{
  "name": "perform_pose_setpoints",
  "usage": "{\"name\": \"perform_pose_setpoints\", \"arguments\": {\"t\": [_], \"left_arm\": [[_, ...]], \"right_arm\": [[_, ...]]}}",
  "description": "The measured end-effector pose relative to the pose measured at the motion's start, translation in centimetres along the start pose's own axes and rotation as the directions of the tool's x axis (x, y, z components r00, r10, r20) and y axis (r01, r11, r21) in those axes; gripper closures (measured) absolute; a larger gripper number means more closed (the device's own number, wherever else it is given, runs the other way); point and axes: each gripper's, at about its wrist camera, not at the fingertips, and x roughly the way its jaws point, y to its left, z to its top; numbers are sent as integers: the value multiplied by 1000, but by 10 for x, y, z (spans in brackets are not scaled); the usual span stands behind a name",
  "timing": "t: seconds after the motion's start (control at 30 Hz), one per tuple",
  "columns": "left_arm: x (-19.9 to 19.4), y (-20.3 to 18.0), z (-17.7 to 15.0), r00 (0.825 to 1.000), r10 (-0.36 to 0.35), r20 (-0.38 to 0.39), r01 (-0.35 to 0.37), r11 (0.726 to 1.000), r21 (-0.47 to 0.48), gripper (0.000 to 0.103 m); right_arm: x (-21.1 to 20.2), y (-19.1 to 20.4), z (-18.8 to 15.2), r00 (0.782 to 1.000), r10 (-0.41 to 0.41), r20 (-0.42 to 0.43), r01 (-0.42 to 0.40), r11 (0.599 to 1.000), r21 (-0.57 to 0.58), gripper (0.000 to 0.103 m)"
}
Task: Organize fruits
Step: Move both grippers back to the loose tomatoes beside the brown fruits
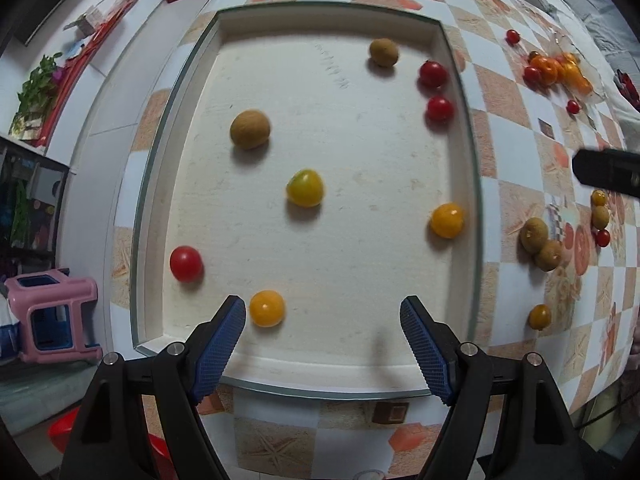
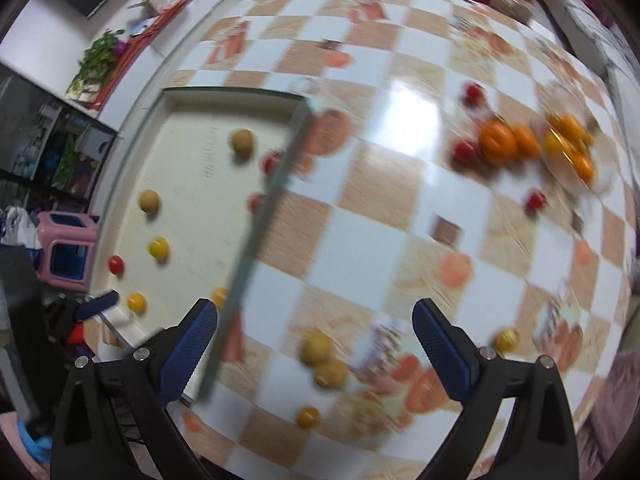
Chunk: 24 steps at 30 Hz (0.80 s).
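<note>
A white tray [image 1: 460, 152] lies on the checkered table; it also shows in the right wrist view [image 2: 260, 216]. In it are several small fruits: a yellow tomato [image 1: 305, 188], an orange tomato [image 1: 267, 308], a red tomato [image 1: 186, 263], a brown longan [image 1: 250, 129], another longan [image 1: 383, 52] and two red tomatoes [image 1: 433, 74]. My left gripper [image 1: 323, 326] is open and empty above the tray's near edge. My right gripper [image 2: 315, 334] is open and empty above two longans [image 2: 323, 360] on the table. The right view is blurred.
Loose fruit lies on the table right of the tray: an orange and yellow pile [image 1: 556, 70] [image 2: 536, 144], longans [image 1: 540, 242], an orange tomato [image 1: 539, 317]. The other gripper's black body [image 1: 608, 172] shows at right. A pink stool [image 1: 52, 316] stands left of the table.
</note>
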Motion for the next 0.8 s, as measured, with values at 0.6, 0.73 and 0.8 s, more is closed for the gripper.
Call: {"name": "perform_pose_setpoints", "arguments": {"t": [0.6, 0.73, 0.8], "left_arm": [[-35, -120, -16, 991, -120, 59, 99, 955, 279, 22], [-14, -132, -27, 995, -95, 6, 91, 964, 250, 22], [-2, -137, -29, 997, -79, -16, 81, 968, 240, 22]], "right_arm": [[-4, -146, -62, 994, -100, -52, 111, 942, 316, 4], [3, -150, -57, 994, -96, -57, 109, 948, 301, 4], [7, -149, -53, 993, -99, -59, 112, 953, 280, 4]]}}
